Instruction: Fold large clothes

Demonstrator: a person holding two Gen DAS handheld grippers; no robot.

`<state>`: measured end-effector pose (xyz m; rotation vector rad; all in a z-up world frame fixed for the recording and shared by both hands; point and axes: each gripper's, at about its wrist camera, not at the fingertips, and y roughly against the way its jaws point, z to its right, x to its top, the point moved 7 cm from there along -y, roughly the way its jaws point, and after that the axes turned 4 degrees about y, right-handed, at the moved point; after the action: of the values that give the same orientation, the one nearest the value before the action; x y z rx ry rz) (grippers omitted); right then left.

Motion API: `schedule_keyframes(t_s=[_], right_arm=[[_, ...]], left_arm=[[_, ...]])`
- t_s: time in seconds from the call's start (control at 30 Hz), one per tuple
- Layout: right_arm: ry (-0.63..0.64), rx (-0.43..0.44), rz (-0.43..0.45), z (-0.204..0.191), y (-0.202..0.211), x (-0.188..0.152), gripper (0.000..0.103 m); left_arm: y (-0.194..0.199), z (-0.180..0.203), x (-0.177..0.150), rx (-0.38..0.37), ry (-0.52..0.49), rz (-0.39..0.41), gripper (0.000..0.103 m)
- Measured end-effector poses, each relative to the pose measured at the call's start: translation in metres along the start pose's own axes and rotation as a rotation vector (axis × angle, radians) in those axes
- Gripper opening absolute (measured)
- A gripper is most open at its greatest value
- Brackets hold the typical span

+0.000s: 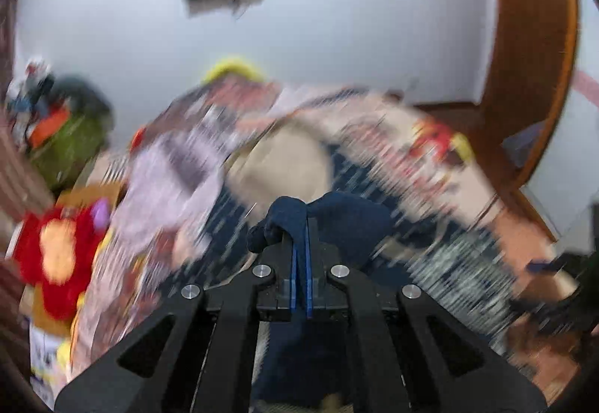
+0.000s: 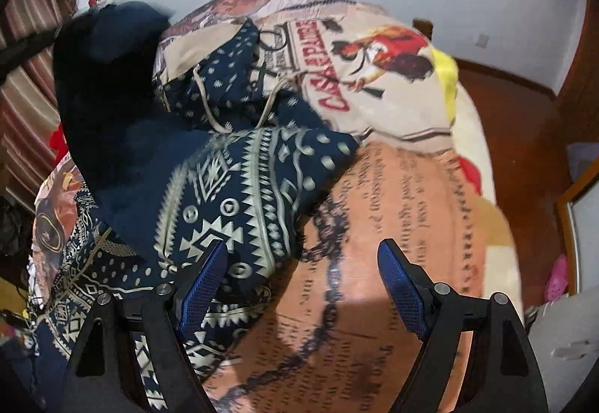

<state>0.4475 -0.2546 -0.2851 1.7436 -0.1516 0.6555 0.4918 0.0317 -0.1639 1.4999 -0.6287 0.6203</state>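
A navy hoodie with a cream geometric pattern [image 2: 239,188] lies crumpled on a bed covered by a printed blanket [image 2: 404,211]. Its hood and cream drawstrings [image 2: 209,102] point to the far side. My right gripper [image 2: 303,263] is open just above the blanket, its left finger [image 2: 204,282] over the hoodie's near edge. My left gripper [image 1: 301,226] is shut on a bunched fold of plain navy fabric [image 1: 295,218], held above the bed; that view is blurred by motion.
Stuffed toys, one red [image 1: 56,248] and one green [image 1: 71,140], lie at the left of the bed. A wooden door frame [image 1: 531,57] stands at the right. A brown wooden floor [image 2: 524,121] shows beyond the bed's right edge.
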Motion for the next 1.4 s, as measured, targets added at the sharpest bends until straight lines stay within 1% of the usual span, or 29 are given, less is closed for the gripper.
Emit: schedule_keyframes(t_s=[0.1, 0.13, 0.17, 0.2, 0.27, 0.3, 0.37, 0.4, 0.43, 0.47, 0.5, 0.53, 0.63, 0.73, 0.83, 0.93, 1.0, 1.1, 1.2, 1.3, 1.37, 1.4], right_arm=[[0.02, -0.012, -0.031, -0.008, -0.011, 0.001, 0.081], [0.026, -0.015, -0.04, -0.011, -0.014, 0.0, 0.081], [0.032, -0.015, -0.051, -0.014, -0.017, -0.001, 0.081], [0.036, -0.018, -0.056, -0.015, -0.019, -0.001, 0.081], [0.045, -0.032, -0.064, -0.019, -0.022, -0.001, 0.081], [0.046, -0.035, -0.066, -0.019, -0.023, 0.0, 0.081], [0.048, -0.042, -0.073, -0.022, -0.025, 0.0, 0.081], [0.049, -0.047, -0.076, -0.023, -0.026, 0.0, 0.081], [0.054, -0.055, -0.08, -0.024, -0.027, 0.0, 0.081], [0.059, -0.064, -0.083, -0.025, -0.028, 0.0, 0.081], [0.064, -0.071, -0.086, -0.026, -0.028, 0.0, 0.081], [0.069, -0.078, -0.089, -0.027, -0.029, 0.0, 0.081], [0.082, -0.091, -0.097, -0.028, -0.029, -0.001, 0.081], [0.075, -0.095, -0.097, -0.029, -0.028, 0.0, 0.081], [0.059, -0.083, -0.077, -0.032, -0.022, 0.005, 0.081], [0.055, -0.063, -0.039, -0.04, -0.011, 0.016, 0.081], [0.067, -0.057, -0.015, -0.047, -0.005, 0.024, 0.081], [0.093, -0.062, -0.006, -0.055, -0.005, 0.031, 0.081], [0.103, -0.073, -0.033, -0.056, -0.016, 0.027, 0.081], [0.107, -0.076, -0.07, -0.053, -0.03, 0.017, 0.081], [0.109, -0.079, -0.09, -0.051, -0.036, 0.009, 0.081], [0.111, -0.078, -0.096, -0.05, -0.038, 0.006, 0.081]], left_arm=[[-0.018, -0.041, -0.052, 0.051, 0.026, -0.105, 0.004], [-0.026, -0.054, -0.072, 0.064, 0.032, -0.152, 0.004], [-0.028, -0.059, -0.086, 0.067, 0.034, -0.18, 0.005], [-0.034, -0.068, -0.105, 0.065, 0.039, -0.224, 0.008], [-0.04, -0.081, -0.137, 0.035, 0.05, -0.299, 0.013], [-0.041, -0.084, -0.147, 0.021, 0.054, -0.322, 0.014], [-0.038, -0.091, -0.166, -0.026, 0.067, -0.358, 0.019], [-0.035, -0.093, -0.169, -0.042, 0.069, -0.366, 0.022], [-0.031, -0.096, -0.173, -0.052, 0.067, -0.374, 0.029], [-0.029, -0.098, -0.172, -0.045, 0.059, -0.372, 0.04], [-0.025, -0.102, -0.171, -0.033, 0.047, -0.359, 0.044], [-0.018, -0.106, -0.168, -0.02, 0.031, -0.333, 0.05], [-0.005, -0.119, -0.157, -0.002, 0.025, -0.272, 0.06], [-0.011, -0.132, -0.141, -0.006, 0.082, -0.261, 0.06], [-0.027, -0.144, -0.127, -0.01, 0.162, -0.264, 0.06], [-0.056, -0.149, -0.125, -0.017, 0.252, -0.313, 0.06], [-0.073, -0.139, -0.131, -0.062, 0.295, -0.359, 0.06], [-0.082, -0.111, -0.14, -0.089, 0.242, -0.379, 0.06], [-0.083, -0.079, -0.151, -0.125, 0.165, -0.395, 0.06], [-0.083, -0.059, -0.159, -0.103, 0.086, -0.384, 0.06], [-0.083, -0.055, -0.16, -0.097, 0.081, -0.377, 0.06], [-0.083, -0.055, -0.159, -0.104, 0.096, -0.379, 0.059]])
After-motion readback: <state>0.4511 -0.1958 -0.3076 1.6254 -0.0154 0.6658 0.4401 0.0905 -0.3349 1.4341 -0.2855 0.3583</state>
